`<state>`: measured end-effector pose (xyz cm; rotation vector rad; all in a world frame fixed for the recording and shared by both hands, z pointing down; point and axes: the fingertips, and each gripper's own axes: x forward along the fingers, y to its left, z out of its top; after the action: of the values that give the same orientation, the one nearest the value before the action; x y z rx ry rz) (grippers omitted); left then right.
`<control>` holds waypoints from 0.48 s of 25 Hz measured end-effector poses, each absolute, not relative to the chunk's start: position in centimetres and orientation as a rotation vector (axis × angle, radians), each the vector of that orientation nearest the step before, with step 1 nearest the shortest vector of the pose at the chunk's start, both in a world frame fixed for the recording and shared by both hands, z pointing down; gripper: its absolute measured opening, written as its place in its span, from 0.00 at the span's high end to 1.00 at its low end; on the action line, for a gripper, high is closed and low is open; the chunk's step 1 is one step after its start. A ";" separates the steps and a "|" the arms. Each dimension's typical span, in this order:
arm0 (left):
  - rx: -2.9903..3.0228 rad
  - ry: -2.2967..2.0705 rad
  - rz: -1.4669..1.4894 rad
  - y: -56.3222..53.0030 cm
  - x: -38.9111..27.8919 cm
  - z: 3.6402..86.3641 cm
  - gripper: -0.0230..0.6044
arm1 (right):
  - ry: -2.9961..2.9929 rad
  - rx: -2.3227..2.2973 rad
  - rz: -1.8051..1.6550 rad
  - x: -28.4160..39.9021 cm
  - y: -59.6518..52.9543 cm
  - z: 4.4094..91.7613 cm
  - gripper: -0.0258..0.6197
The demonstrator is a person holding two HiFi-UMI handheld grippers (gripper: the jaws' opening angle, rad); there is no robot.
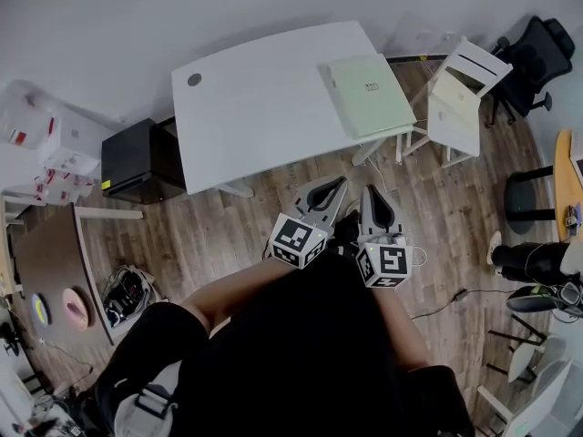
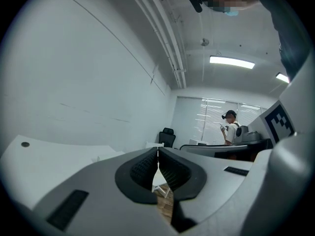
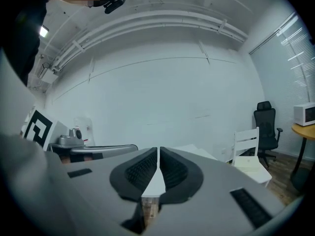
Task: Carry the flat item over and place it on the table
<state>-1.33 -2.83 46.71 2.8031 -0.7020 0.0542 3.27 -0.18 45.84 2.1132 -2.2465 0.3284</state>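
Observation:
A pale green flat item (image 1: 369, 94) lies on the right end of the white table (image 1: 255, 107), its near corner over the table's edge. A second pale flat piece (image 1: 453, 109) rests on the seat of a white chair (image 1: 474, 69) just right of the table. Both grippers hang side by side in front of the person's body, over the wooden floor short of the table. My left gripper (image 1: 335, 186) (image 2: 158, 157) is shut with nothing between its pads. My right gripper (image 1: 376, 193) (image 3: 158, 157) is shut and empty too. The table (image 2: 49, 156) shows left of the left gripper's jaws.
A black cabinet (image 1: 137, 159) stands at the table's left end, with white boxes (image 1: 55, 148) beyond it. A brown table (image 1: 50, 258) is at the near left. A black office chair (image 1: 537, 55) and a seated person's legs (image 1: 537, 262) are at the right. Another person (image 2: 230, 128) stands far off.

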 end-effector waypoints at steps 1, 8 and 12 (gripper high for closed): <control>2.802 -0.698 0.060 -2.6 -1.4 46.9 0.94 | -2.242 2.111 0.329 3.0 0.0 46.0 0.90; 2.794 -0.671 0.080 -1.8 -1.7 47.5 0.94 | -2.230 2.093 0.324 1.9 0.6 46.4 0.90; 2.794 -0.657 0.083 -1.7 -2.2 47.6 0.94 | -2.247 2.071 0.353 0.8 0.3 46.7 0.90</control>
<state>-2.15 -1.68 47.59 2.7936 -0.6565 0.0832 0.81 0.29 46.65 2.0711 -2.2469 0.3533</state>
